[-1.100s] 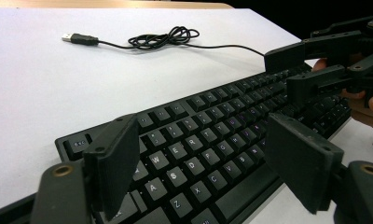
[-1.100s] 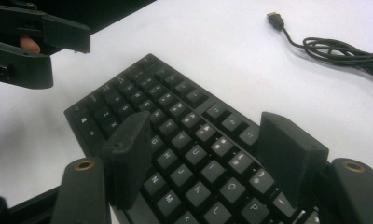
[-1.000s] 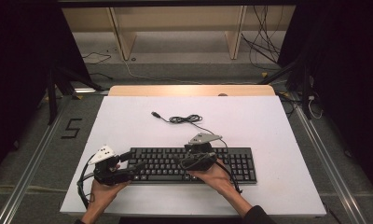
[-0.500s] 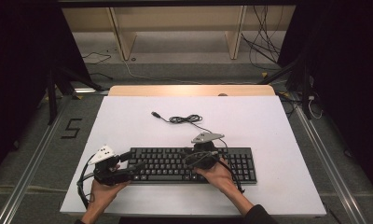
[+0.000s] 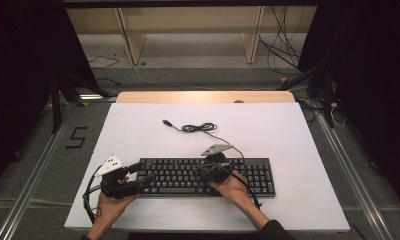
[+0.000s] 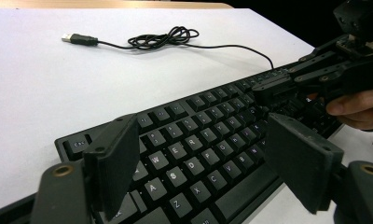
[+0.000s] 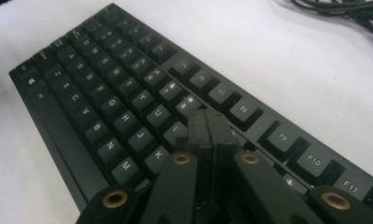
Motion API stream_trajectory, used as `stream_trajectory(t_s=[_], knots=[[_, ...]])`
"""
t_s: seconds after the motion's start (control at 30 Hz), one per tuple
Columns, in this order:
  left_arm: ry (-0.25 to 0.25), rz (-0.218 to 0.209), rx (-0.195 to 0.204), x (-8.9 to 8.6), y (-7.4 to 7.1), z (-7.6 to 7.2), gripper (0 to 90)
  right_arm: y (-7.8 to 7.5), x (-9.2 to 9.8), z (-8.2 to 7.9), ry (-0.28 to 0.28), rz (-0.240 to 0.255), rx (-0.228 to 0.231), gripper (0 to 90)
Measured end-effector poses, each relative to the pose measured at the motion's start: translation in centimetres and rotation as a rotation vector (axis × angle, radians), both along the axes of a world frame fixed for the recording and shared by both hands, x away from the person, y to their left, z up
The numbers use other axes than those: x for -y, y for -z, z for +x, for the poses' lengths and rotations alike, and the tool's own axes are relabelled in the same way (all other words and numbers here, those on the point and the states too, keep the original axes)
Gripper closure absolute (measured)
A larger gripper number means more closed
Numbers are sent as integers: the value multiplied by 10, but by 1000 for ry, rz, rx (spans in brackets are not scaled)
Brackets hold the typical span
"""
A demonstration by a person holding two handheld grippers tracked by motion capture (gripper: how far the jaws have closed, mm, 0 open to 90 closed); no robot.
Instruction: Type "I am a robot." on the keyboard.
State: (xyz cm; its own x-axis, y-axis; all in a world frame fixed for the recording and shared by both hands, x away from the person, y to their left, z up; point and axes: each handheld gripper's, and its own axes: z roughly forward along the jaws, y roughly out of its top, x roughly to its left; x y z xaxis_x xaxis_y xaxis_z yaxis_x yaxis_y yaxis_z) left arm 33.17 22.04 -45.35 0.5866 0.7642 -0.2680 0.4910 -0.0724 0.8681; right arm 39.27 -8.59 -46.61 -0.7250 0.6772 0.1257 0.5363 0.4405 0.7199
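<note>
a flat black plastic keyboard (image 5: 208,176) lies at 6 o'clock on the white tabletop (image 5: 288,130). left claw (image 6: 203,163) gapes wide over its 9 o'clock end; right claw (image 7: 208,126), pinched together, touches middle keys.

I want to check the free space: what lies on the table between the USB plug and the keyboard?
In the high view, bare white table lies between the USB plug and the keyboard; the coiled cable sits to the right of that stretch.

Black keyboard (image 5: 188,176), flat, near table edge
</note>
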Motion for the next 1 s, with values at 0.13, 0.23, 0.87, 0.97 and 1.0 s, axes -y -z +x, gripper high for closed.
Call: stream_trajectory(t_s=[0.13, 0.23, 0.87, 0.97, 1.0], knots=[[0, 0, 0, 0, 0, 0, 262, 4, -4, 1, -2, -16, -8, 900], [0, 0, 1, 0, 0, 0, 262, 7, -6, 1, -1, -30, -8, 900], [1, 2, -3, 0, 0, 1, 262, -3, 0, -3, 39, 53, 30, 854], [3, 6, -3, 0, 0, 1, 264, -6, 4, -4, 43, 77, 32, 792], [3, 7, -4, 0, 1, 1, 266, -8, 5, -5, 46, 88, 36, 768]])
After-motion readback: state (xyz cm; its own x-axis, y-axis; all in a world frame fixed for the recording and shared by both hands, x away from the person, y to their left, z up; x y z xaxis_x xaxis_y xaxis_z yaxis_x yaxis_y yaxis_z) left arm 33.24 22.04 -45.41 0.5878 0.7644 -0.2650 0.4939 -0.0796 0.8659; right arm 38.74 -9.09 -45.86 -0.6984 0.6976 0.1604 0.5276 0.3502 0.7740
